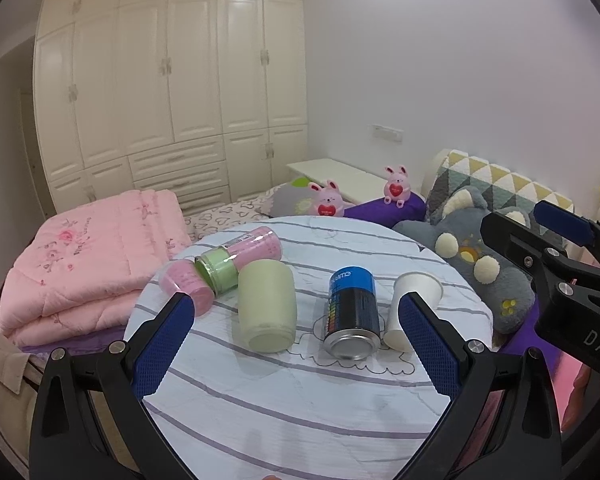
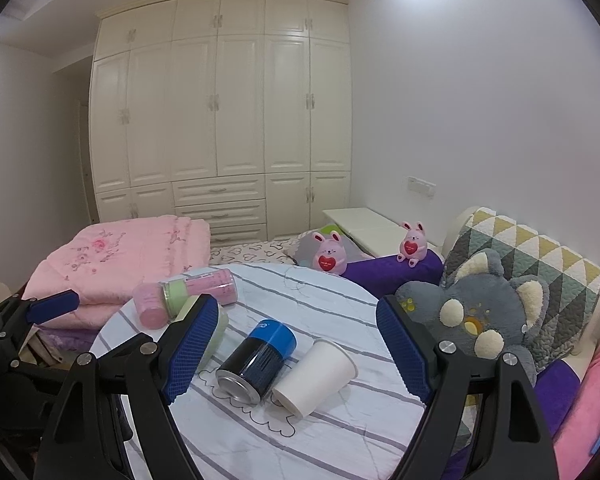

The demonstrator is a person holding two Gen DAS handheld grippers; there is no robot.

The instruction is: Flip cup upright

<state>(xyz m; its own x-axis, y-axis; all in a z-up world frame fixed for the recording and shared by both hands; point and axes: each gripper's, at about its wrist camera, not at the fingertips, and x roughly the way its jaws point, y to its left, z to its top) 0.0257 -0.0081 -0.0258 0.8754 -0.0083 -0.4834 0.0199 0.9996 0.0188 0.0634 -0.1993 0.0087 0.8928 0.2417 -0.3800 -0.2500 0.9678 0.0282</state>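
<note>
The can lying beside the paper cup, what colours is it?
The can is black with a blue band at its far end and a bare metal base; the left wrist view shows it best.

White paper cup [image 2: 315, 376], on its side, beside can [image 2: 256, 360]

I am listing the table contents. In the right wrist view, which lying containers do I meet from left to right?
Pink jar → pink tube with green cap → blue-topped can → white paper cup.

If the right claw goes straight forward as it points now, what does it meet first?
Probably the white paper cup, lying on its side beside the spray can. Both sit between the open jaws of the right claw; depth is uncertain, so the can might come first.
</note>
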